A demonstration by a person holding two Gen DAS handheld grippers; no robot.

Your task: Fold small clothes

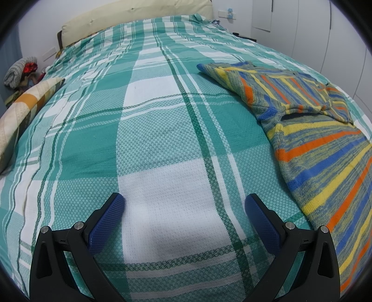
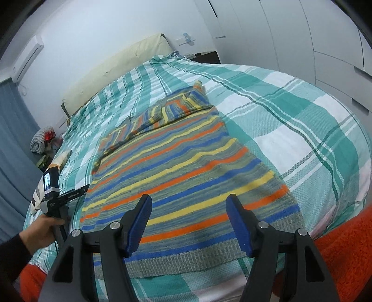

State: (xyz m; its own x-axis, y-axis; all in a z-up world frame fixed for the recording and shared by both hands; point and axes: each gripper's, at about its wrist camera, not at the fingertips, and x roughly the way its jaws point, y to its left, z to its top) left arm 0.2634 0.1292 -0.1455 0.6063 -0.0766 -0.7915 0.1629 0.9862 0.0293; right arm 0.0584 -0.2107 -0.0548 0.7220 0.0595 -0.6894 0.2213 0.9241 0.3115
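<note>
A small striped knit sweater in blue, orange, yellow and grey-green lies flat on the bed, its grey ribbed hem nearest me and both sleeves folded across the chest at the far end. My right gripper hovers open just above the hem end, nothing between its blue pads. In the left wrist view the sweater lies off to the right. My left gripper stands open over bare bedspread to the sweater's left, holding nothing. The person's hand carrying the left gripper's handle shows at the left edge of the right wrist view.
A teal and white plaid bedspread covers the bed. A cream headboard cushion runs along the far end. A patterned pillow lies at the left edge. An orange blanket hangs at the near edge. White wardrobes stand at right.
</note>
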